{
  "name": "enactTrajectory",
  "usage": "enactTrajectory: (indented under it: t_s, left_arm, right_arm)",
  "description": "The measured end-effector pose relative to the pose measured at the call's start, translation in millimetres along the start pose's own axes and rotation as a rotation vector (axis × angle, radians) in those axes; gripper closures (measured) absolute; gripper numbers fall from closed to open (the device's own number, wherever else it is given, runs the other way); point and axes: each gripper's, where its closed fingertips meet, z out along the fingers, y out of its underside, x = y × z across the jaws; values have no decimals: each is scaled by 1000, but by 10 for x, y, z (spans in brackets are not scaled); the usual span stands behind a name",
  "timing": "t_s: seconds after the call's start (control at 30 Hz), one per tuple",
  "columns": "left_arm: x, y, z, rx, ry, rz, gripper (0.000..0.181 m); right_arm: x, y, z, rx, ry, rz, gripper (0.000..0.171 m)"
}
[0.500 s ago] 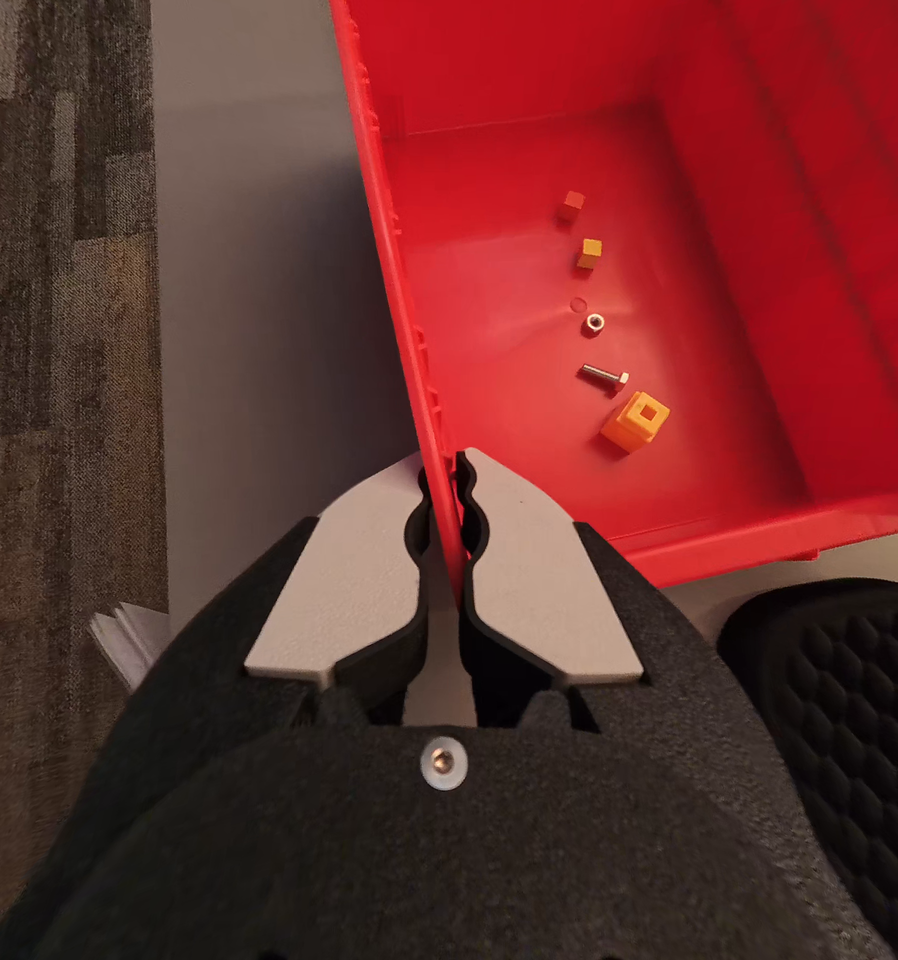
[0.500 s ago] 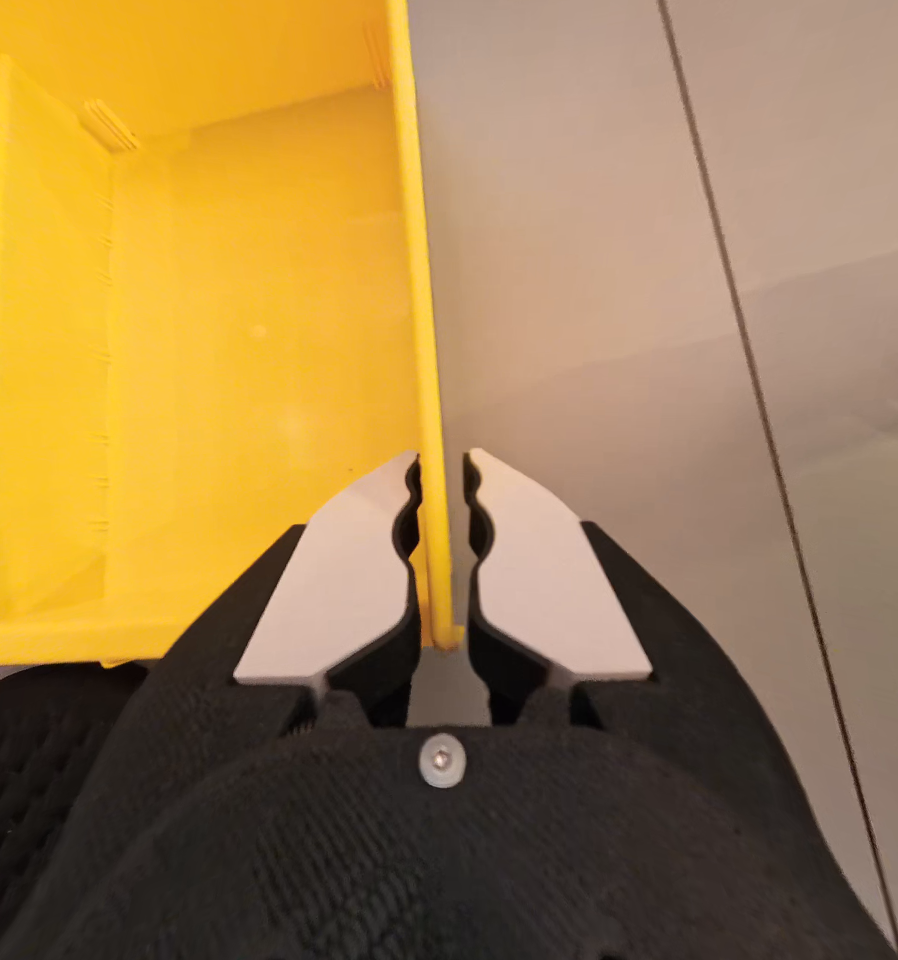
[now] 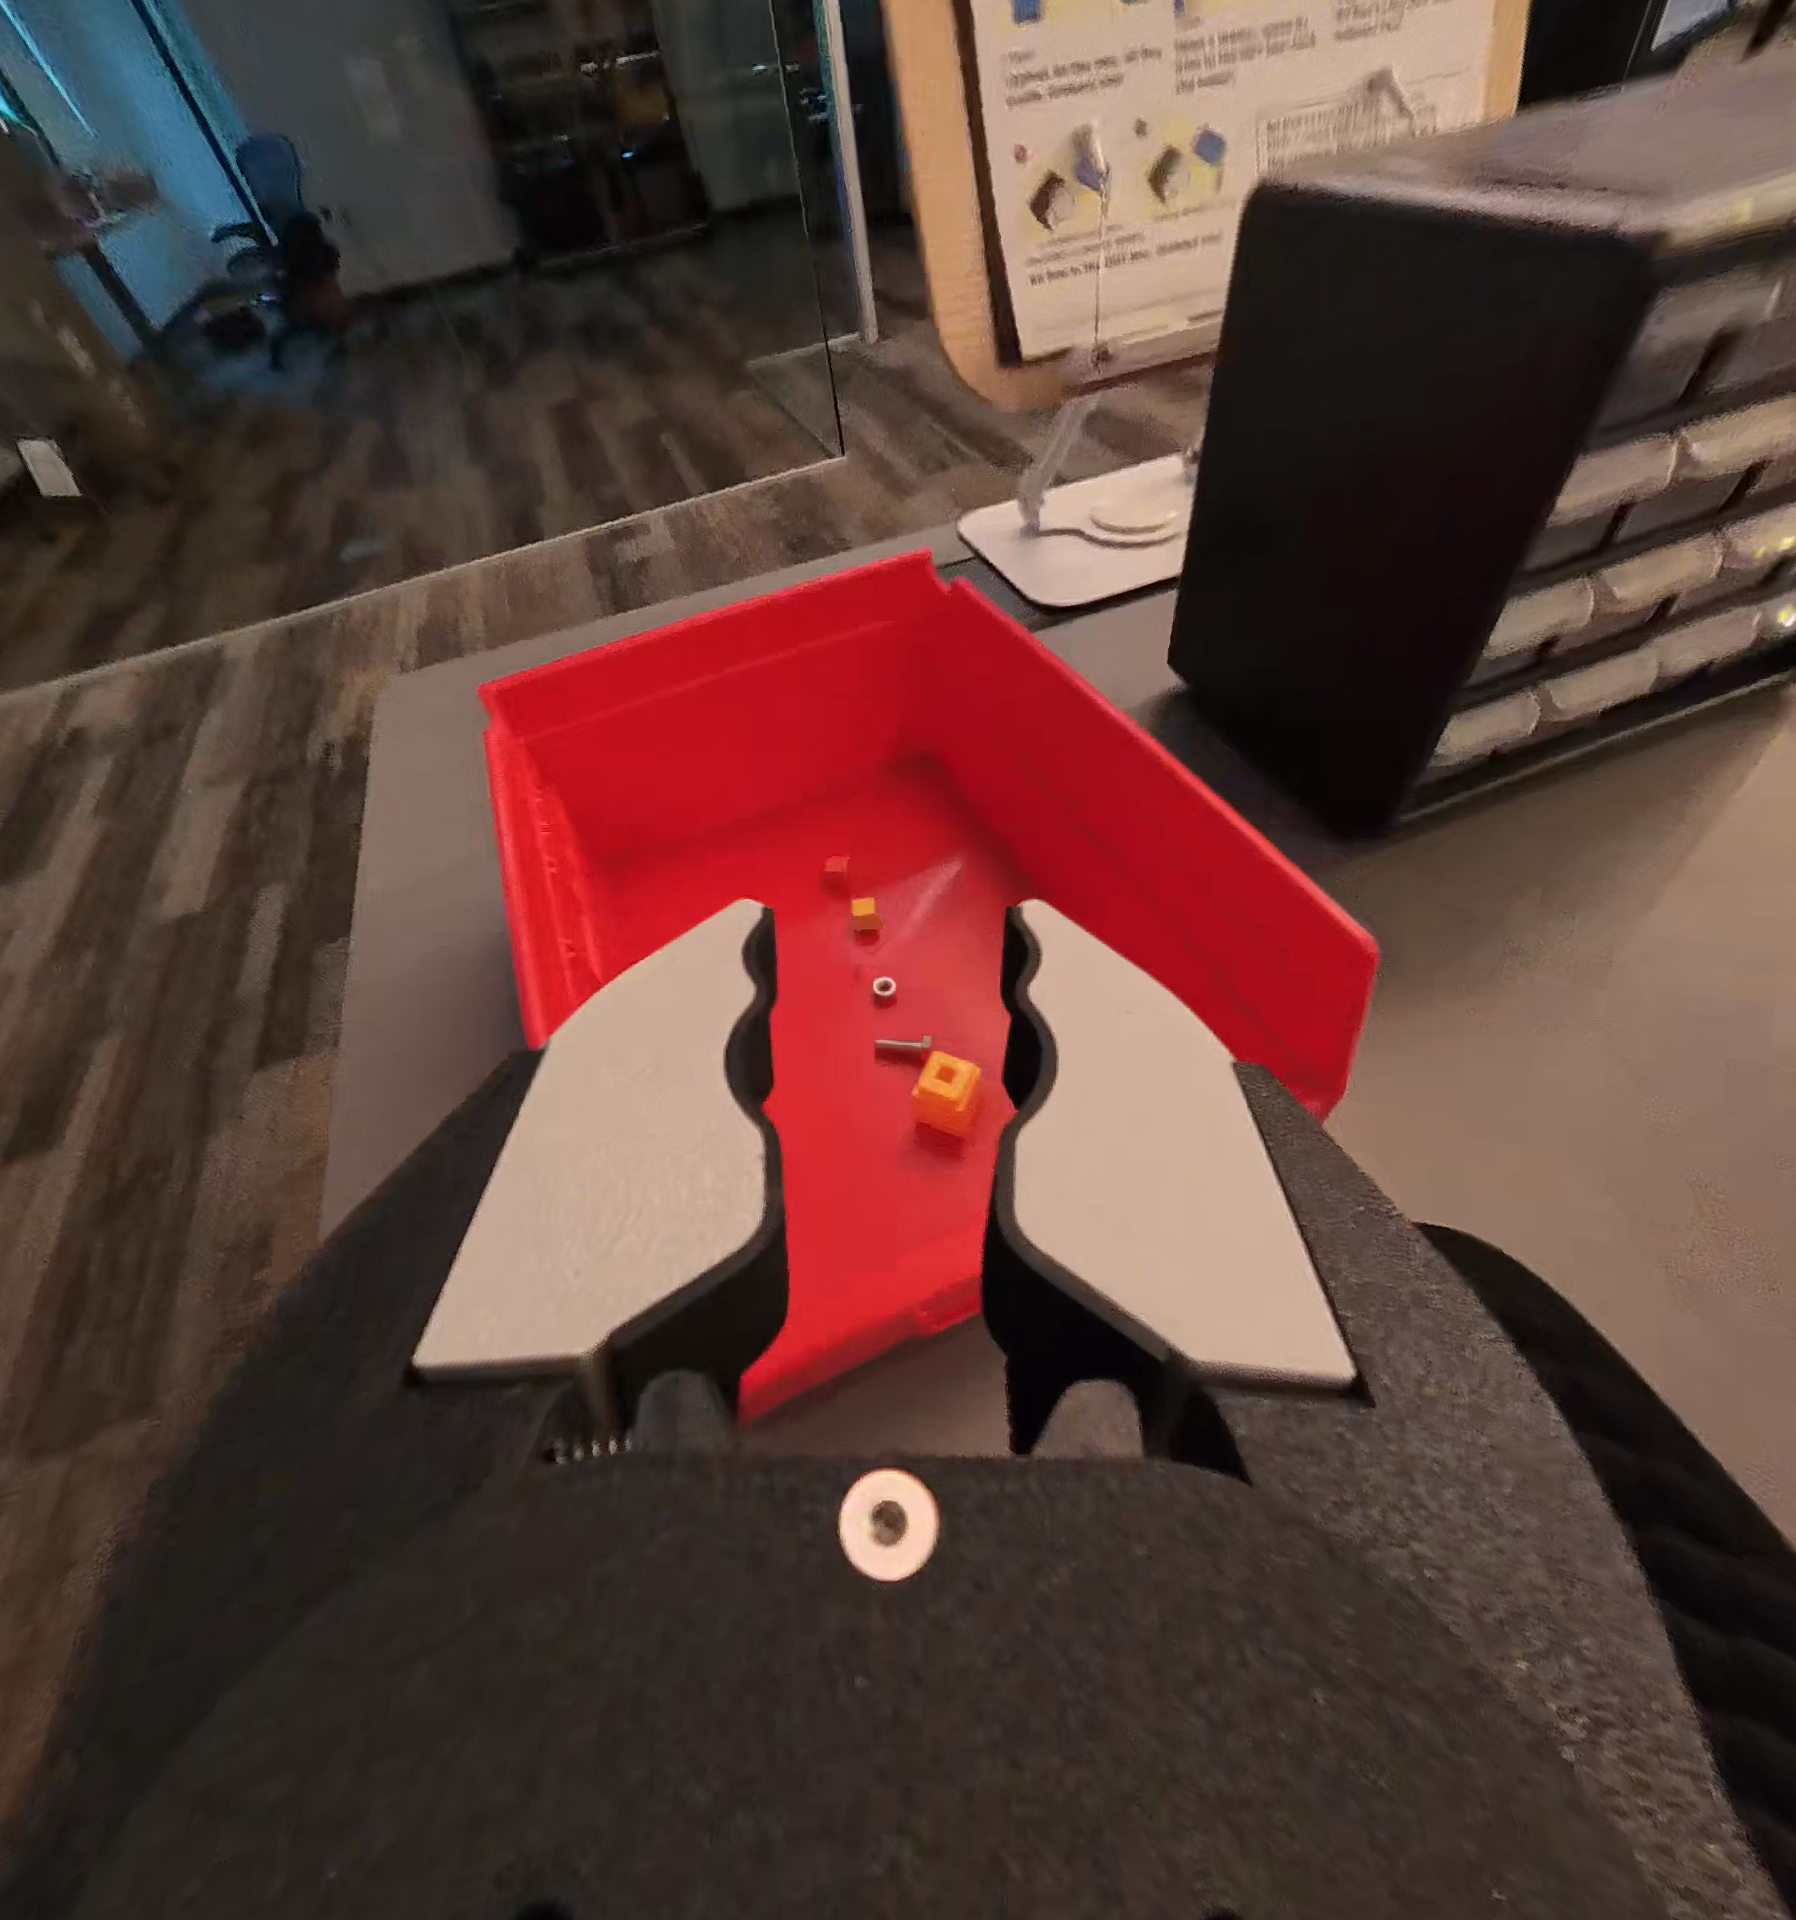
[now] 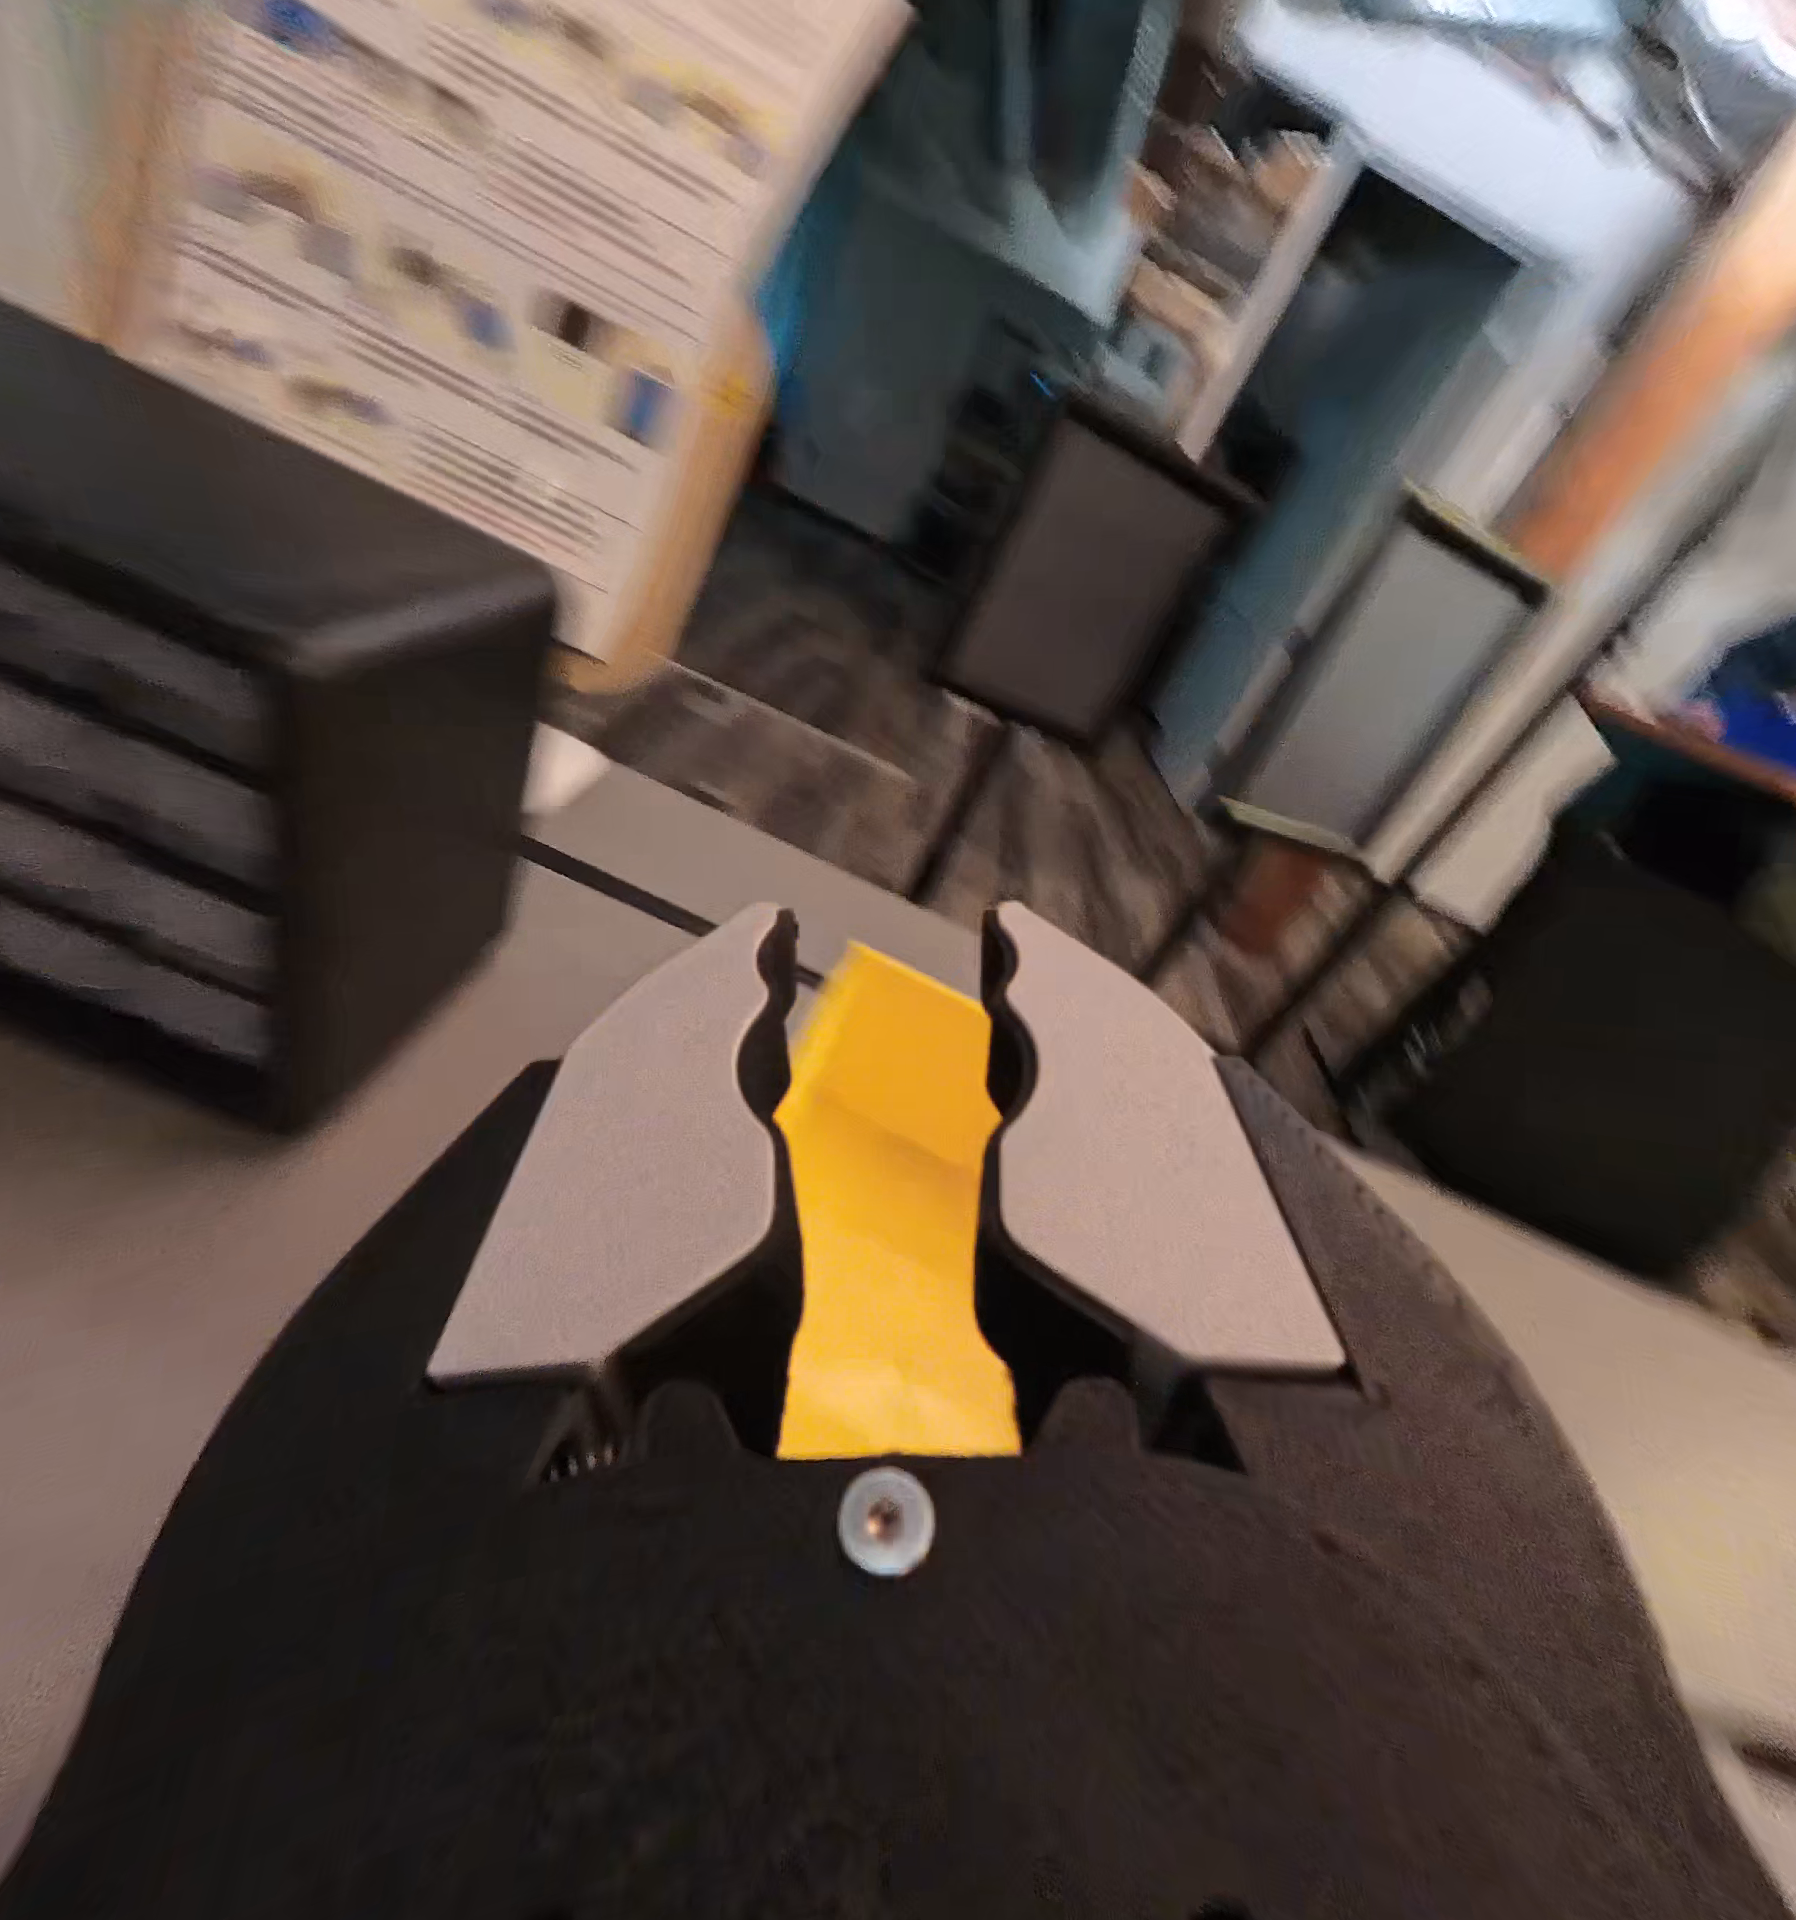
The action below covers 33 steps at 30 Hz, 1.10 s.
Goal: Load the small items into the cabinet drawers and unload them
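So here both grippers are off the bins with nothing in them. The left gripper [image 3: 883, 935] has its jaws spread wide and hangs above the near end of the red bin [image 3: 1133, 831], which sits on the grey tabletop [image 3: 1600, 1039]. The small items lie in a loose line on the bin floor, running away from the gripper almost straight along its pointing direction: an orange hollow cube [image 3: 944, 1101] nearest, a little bolt [image 3: 902, 1045] just beside it, then a nut [image 3: 883, 987], then two tiny cubes [image 3: 863, 912] farther in. All of them show through the gap between the fingers, so I'd say the left one is the obvious pick for the first grab, going down and slightly forward.

The right gripper [image 4: 889, 935] is also spread, over a yellow bin [image 4: 894, 1143] that looks empty as far as I can see, view's pretty blurry.

The black drawer cabinet [image 3: 1393, 520] stands beyond the red bin, off to the right, drawers apparently closed.
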Motion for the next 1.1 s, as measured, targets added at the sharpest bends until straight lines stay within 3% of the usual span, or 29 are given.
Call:
enactTrajectory:
  t_s: [0.1, 0.27, 0.5, 0.63, 0.8, 1.1]
  left_arm:
    - [270, 55, 66, -19, 27, 6, 142]
    - [401, 50, 70, 17, 66, -65, 145]
    - [382, 185, 63, 0, 66, -53, 146]
    - [368, 261, 89, -16, 58, -28, 146]
    - [392, 186, 112, -6, 80, -18, 146]
    - [228, -679, 99, 103, 125, 32, 146]
  right_arm:
    - [-1031, -395, 223, 148, -157, -152, 136]
    - [-2276, -806, 429, 384, -224, -360, 137]
    - [-3548, -504, 828, 330, -393, -442, 140]
    - [-3883, -224, 1042, 279, -351, -559, 144]
    - [-3983, -42, 1244, 220, -312, -618, 145]
    - [-3622, -188, 1125, 294, -211, -525, 148]
